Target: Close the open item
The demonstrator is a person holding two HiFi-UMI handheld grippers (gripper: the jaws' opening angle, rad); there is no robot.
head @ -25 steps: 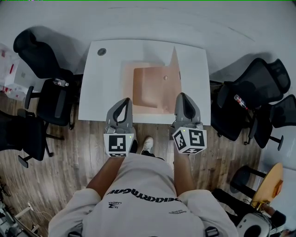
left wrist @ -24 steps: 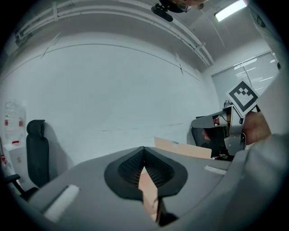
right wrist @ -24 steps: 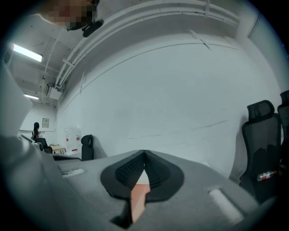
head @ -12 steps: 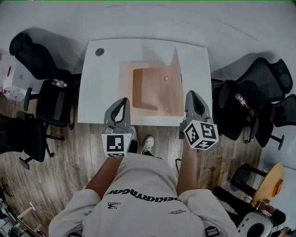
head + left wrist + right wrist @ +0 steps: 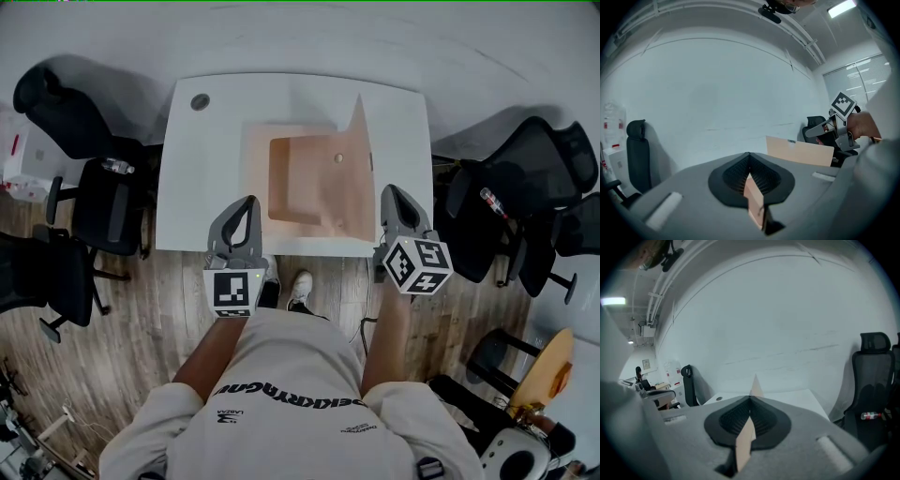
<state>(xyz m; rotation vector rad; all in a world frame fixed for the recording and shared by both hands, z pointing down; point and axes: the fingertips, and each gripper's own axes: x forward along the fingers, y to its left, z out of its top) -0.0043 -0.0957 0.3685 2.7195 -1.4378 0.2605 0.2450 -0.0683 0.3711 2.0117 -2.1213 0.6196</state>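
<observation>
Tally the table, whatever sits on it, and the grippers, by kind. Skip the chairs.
grippers: 2 (left gripper, right gripper)
cardboard box, open: 1
table: 1
round grommet: 1
total: 5

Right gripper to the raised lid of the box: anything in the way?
Nothing visible. The right gripper, jaws together, hovers over the table's near edge, just right of the box. The lid stands upright along the box's right side, with only bare table between it and the gripper.
</observation>
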